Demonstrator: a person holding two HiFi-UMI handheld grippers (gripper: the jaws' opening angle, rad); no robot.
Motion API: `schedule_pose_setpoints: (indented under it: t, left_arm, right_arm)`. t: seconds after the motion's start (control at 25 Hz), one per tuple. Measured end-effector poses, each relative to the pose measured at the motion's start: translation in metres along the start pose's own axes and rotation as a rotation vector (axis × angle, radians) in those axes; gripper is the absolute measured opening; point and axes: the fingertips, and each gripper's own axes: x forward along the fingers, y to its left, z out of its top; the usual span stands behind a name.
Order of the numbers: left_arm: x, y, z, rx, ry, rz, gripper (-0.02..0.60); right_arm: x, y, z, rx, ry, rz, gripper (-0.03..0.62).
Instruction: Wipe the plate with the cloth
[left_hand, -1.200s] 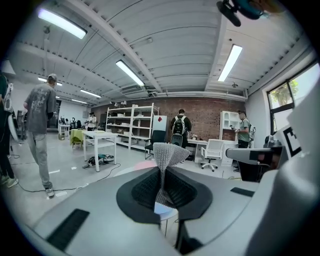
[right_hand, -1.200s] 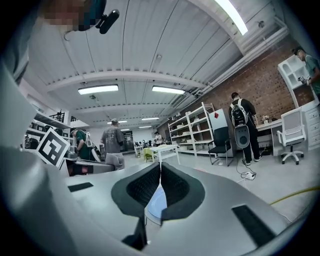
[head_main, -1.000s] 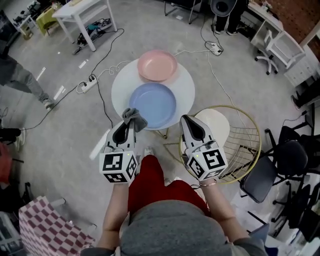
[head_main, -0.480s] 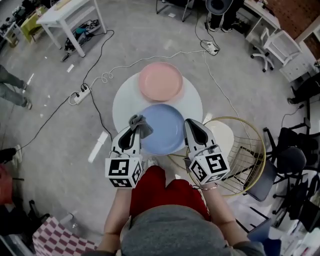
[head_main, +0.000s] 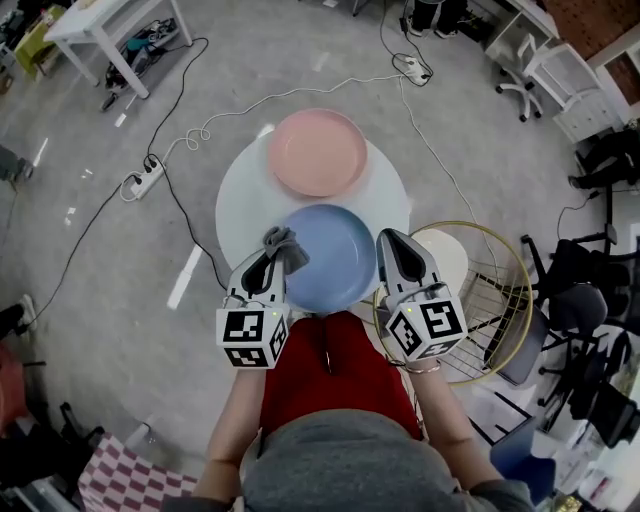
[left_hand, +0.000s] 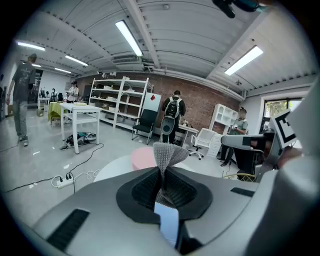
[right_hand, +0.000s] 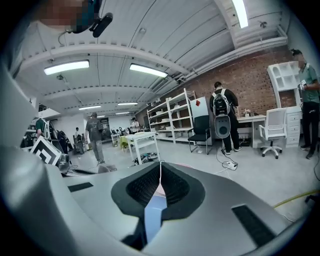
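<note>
A blue plate (head_main: 332, 256) lies on the near side of a round white table (head_main: 238, 195), with a pink plate (head_main: 318, 151) behind it. My left gripper (head_main: 273, 252) hovers at the blue plate's left rim, shut on a grey cloth (head_main: 283, 243). In the left gripper view the cloth (left_hand: 168, 154) sticks up as a folded tuft from the left gripper (left_hand: 164, 176), with the pink plate (left_hand: 142, 158) beyond it. My right gripper (head_main: 391, 246) hangs at the blue plate's right rim; the right gripper (right_hand: 160, 172) is shut with nothing between its jaws.
A gold wire-frame basket (head_main: 492, 300) around a white stool seat (head_main: 443, 258) stands right of the table. Cables and a power strip (head_main: 138, 179) lie on the floor to the left. Office chairs (head_main: 565, 310) crowd the right side. People stand far off in both gripper views.
The view has closed in on the table: both grippers now flank the blue plate's rims instead of hanging short of it. The cloth stays gripped in the left gripper.
</note>
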Motion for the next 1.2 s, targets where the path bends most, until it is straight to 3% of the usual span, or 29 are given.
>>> schedule_pose_setpoints:
  t: [0.44, 1.2]
  left_arm:
    - [0.056, -0.008, -0.037, 0.002, 0.168, -0.017, 0.035]
    - [0.162, -0.11, -0.088, 0.09, 0.427, -0.236, 0.035]
  right_arm:
    - [0.024, -0.036, -0.032, 0.069, 0.086, -0.03, 0.029]
    - [0.023, -0.095, -0.067, 0.156, 0.164, -0.076, 0.029]
